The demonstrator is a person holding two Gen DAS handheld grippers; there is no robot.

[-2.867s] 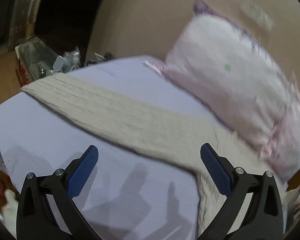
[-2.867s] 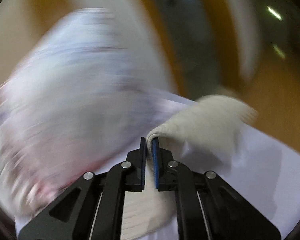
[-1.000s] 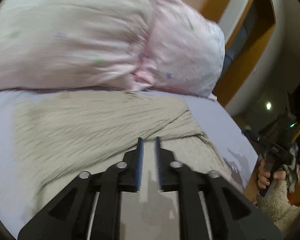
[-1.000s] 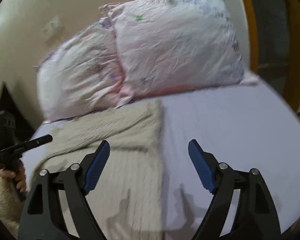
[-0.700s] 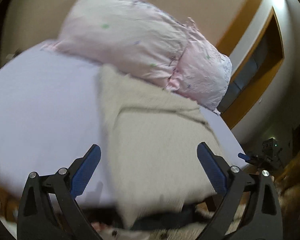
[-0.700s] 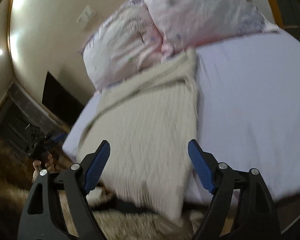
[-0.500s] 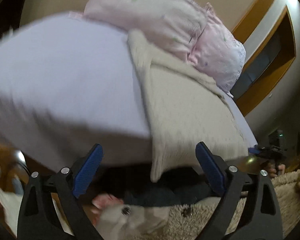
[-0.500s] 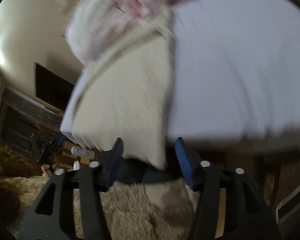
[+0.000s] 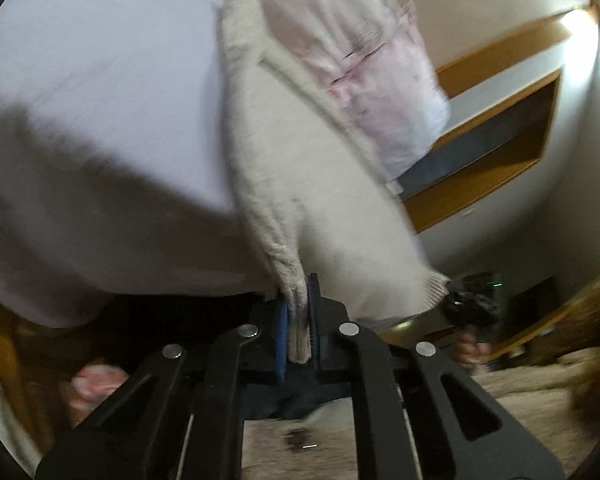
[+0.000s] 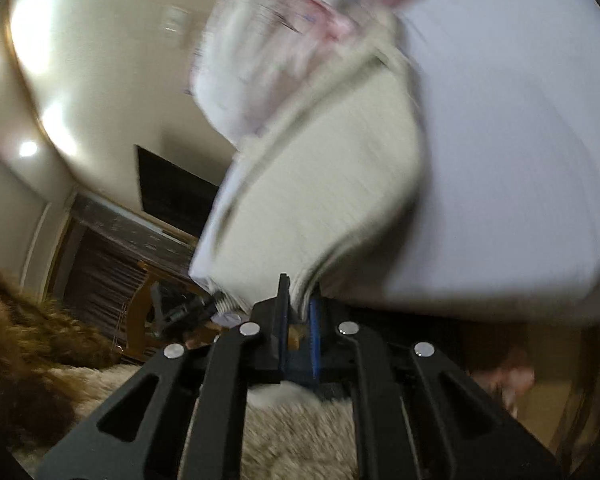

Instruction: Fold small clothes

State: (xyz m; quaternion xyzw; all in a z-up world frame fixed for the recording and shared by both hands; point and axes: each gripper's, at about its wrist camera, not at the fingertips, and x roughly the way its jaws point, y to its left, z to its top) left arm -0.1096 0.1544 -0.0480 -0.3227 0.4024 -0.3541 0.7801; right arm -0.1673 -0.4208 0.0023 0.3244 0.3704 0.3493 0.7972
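Note:
A cream knitted sweater (image 9: pixel 300 168) lies lengthwise on the lilac bed sheet (image 9: pixel 100 60), its hem hanging over the bed's near edge. My left gripper (image 9: pixel 298 320) is shut on the hem's left corner. My right gripper (image 10: pixel 298 308) is shut on the hem's other corner, where the sweater (image 10: pixel 320 184) shows from below. The right gripper also shows in the left wrist view (image 9: pixel 466 300), and the left gripper shows blurred in the right wrist view (image 10: pixel 204 304).
Pink patterned pillows (image 9: pixel 360 60) lie at the head of the bed, against the sweater's far end. A shaggy beige rug (image 10: pixel 300 432) covers the floor below both grippers. A wooden shelf recess (image 9: pixel 500 128) is on the wall beyond.
Both grippers dropped below the bed's edge and closed on the sweater's hanging hem corners; half a second ago both were open.

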